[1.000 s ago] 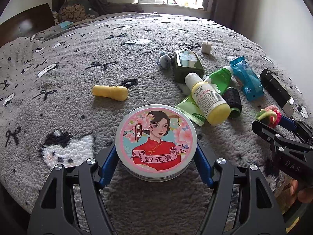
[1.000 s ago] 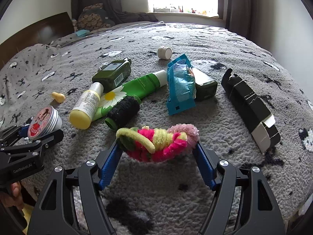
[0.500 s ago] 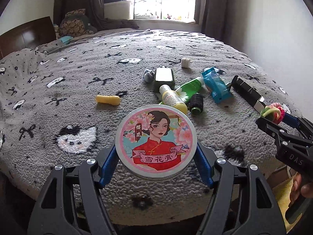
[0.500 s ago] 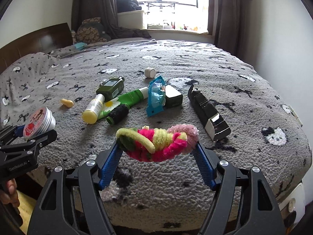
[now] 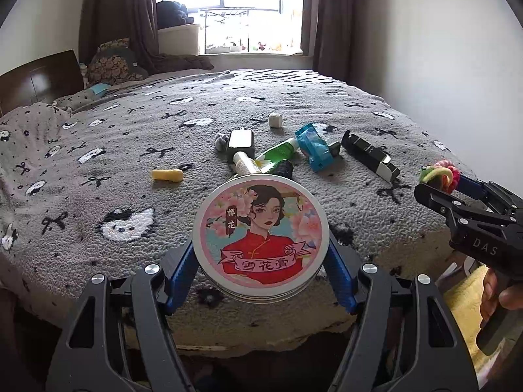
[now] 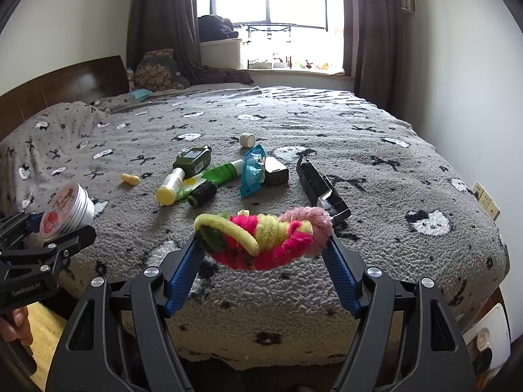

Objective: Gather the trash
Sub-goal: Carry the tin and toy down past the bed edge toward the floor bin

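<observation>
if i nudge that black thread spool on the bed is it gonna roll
Probably a little: the black thread spool is a cylinder lying on its side. The fuzzy blanket should stop it quickly, and the green tube beside it blocks that side. Likely light.

Home bedroom. Bed [image 6: 327, 137] with grey fleece blanket, wooden headboard [image 6: 65, 85], pillows [image 6: 157, 72]. Curtained window [image 6: 271, 16] at far end, toiletries scattered on the blanket.
</observation>
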Demonstrator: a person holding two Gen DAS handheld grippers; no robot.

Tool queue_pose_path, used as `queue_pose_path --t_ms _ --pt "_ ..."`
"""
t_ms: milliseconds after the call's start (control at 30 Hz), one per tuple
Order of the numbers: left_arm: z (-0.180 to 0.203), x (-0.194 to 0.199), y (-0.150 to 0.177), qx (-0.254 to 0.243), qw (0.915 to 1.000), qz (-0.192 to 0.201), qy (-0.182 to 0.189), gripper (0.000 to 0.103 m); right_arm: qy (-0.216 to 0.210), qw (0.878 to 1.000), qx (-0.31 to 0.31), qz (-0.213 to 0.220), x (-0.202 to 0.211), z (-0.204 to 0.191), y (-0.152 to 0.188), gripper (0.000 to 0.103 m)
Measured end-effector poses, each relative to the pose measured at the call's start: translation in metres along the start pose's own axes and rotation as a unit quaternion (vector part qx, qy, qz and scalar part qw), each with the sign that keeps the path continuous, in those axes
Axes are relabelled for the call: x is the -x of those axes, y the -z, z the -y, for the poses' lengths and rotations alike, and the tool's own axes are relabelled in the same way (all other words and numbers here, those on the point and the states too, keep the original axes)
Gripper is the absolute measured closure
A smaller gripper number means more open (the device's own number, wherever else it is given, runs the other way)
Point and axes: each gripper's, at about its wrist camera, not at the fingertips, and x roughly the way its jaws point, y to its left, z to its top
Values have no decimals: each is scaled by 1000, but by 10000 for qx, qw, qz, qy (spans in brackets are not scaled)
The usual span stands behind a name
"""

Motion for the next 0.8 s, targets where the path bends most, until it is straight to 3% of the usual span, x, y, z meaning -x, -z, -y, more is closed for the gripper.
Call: queue_pose_path --t_ms 233,433,800 --pt "11 12 26 -122 9997 -132 186 37 -108 9999 24 -35 15 0 18 30" --pt "16 7 55 -176 9979 -494 379 37 -262 9993 70 -268 16 -4 39 30" --pt "26 -40 119 -248 9847 -1600 636 37 -589 9899 -32 -1288 -20 -6 92 30"
